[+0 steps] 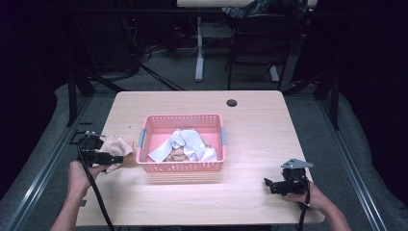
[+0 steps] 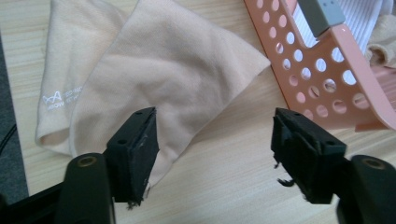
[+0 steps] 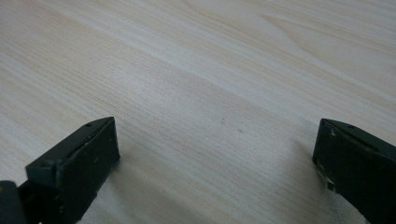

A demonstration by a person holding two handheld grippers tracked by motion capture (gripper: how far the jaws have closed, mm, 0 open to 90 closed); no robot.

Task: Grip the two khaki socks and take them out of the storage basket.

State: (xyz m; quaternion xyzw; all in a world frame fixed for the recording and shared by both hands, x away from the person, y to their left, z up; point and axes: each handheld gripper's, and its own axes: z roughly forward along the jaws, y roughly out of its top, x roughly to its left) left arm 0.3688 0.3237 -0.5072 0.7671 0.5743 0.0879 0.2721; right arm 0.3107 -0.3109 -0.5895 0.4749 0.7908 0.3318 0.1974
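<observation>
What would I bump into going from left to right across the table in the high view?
Left tool → beige cloth → pink basket holding white cloth → bare table → right tool.

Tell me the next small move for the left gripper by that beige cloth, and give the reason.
Probably draw the left gripper back and up, off the beige cloth. Its jaws stand open with no pad pressing on the fabric, and the cloth lies flat on the table beside the pink basket, so it looks set down. More cloths wait in the basket.
</observation>
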